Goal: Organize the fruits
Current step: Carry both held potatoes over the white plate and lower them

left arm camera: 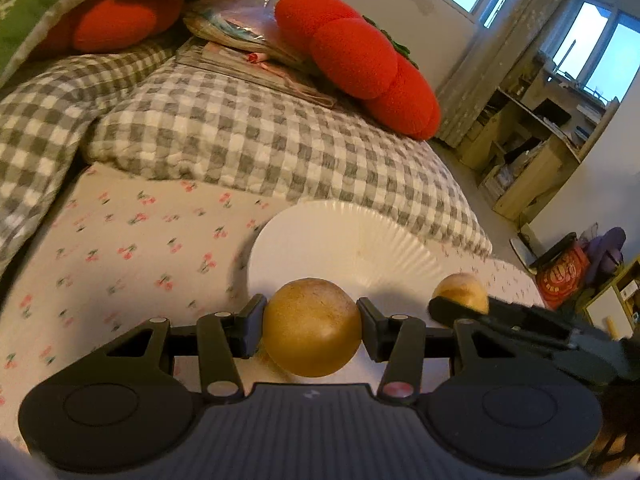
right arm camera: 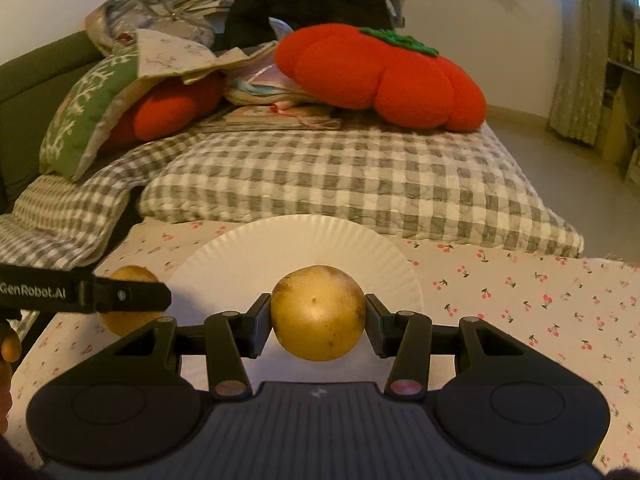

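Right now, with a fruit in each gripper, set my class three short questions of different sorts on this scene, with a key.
1. True or false: the left gripper is empty.
2. Multiple choice: what lies on the bed sheet just beyond both grippers? A) a glass bowl B) a white paper plate C) a wicker basket
3. Fill in: the blanket behind the plate has a grey and white ______ pattern.

Key
1. False: its fingers press on a round yellow fruit, as the right gripper does on its own yellow fruit.
2. B: the white paper plate, nothing resting on it yet.
3. Checked: the checked blanket.
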